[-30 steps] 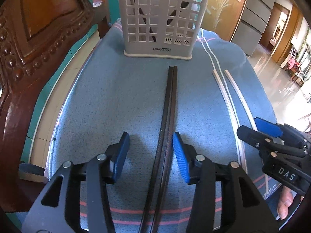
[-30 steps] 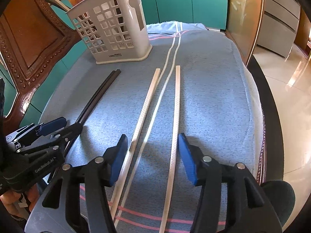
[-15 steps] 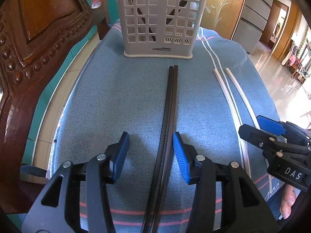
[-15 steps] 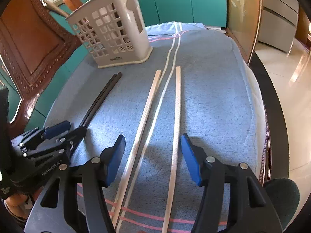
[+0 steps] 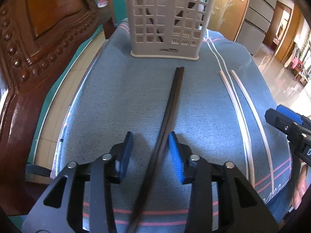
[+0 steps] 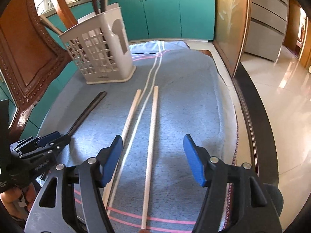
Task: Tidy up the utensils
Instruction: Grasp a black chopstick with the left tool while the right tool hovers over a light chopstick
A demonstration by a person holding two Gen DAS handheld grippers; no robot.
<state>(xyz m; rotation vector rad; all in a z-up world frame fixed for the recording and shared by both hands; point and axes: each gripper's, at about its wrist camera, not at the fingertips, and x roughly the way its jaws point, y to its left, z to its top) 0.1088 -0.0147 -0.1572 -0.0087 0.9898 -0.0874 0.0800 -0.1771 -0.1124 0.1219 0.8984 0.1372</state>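
Since a second ago the right gripper point(image 6: 153, 155) has spread its blue pads wider and lifted its view, while the left gripper point(image 5: 150, 151) has edged left, so the pair of dark brown chopsticks point(image 5: 171, 106) now lies close to its right pad. A blue woven cloth with pink and white stripes point(image 5: 116, 101) covers the table. At its far end stands a tall white plastic lattice utensil basket point(image 5: 167, 21), upright, with dark utensils inside. The dark pair lies flat, tips just short of the basket. Two pale wooden chopsticks point(image 6: 150, 147) lie apart, one between the right gripper's open pads, the other by its left pad. The left gripper's fingers are apart, straddling the dark pair without touching.
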